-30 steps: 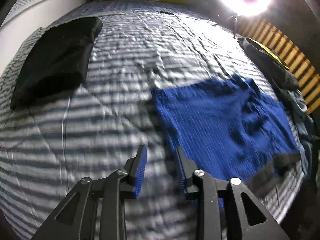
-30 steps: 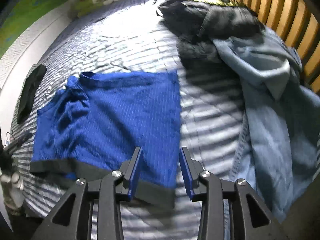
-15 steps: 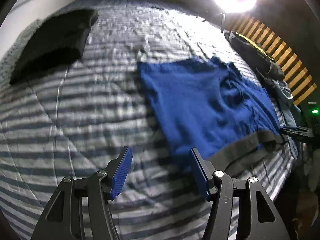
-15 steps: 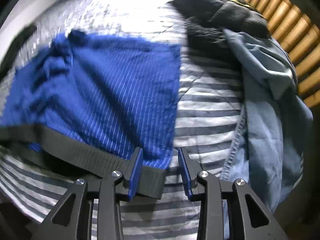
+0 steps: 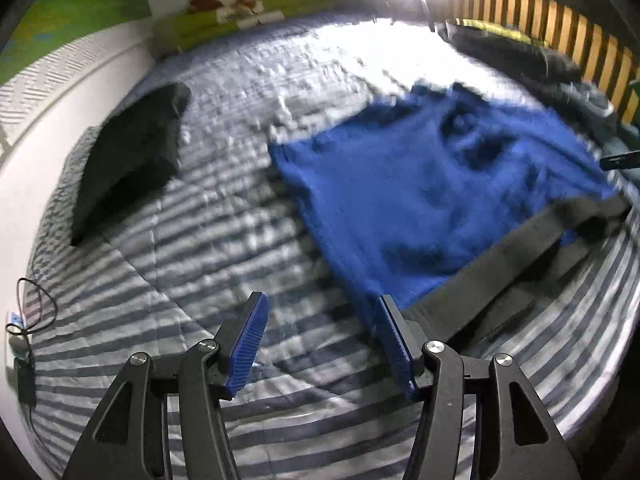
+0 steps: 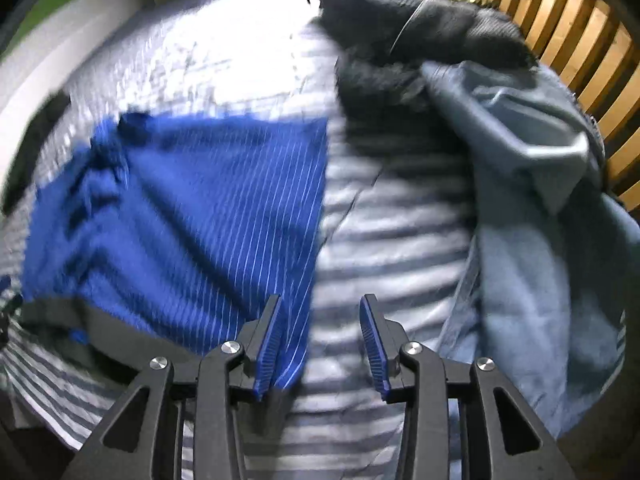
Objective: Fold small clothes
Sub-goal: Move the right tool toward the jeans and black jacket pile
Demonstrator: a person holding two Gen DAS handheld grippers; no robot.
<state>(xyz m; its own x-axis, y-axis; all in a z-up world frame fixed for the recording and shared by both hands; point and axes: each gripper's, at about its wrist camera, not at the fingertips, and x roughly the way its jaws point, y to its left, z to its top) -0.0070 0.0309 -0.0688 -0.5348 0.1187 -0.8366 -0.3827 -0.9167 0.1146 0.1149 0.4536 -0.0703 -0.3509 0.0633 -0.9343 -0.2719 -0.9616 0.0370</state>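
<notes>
Blue pinstriped shorts (image 5: 420, 184) (image 6: 192, 216) with a dark waistband (image 5: 500, 264) (image 6: 96, 328) lie spread on the striped bedspread (image 5: 224, 248). My left gripper (image 5: 320, 312) is open just off the shorts' near left corner, its right finger beside the waistband end. My right gripper (image 6: 320, 312) is open at the shorts' near right corner; the blue cloth edge lies against its left finger, with nothing pinched between the pads.
A folded black garment (image 5: 128, 156) lies at the left by the white bed edge. A heap of dark clothes (image 6: 416, 28) and a light blue denim garment (image 6: 532, 216) lie at the right against wooden slats (image 6: 580, 44). A cable (image 5: 36, 304) hangs at the left.
My left gripper has opened wide and moved back to the shorts' near corner. My right gripper has come down close to the opposite waistband corner. Both views are blurred by motion.
</notes>
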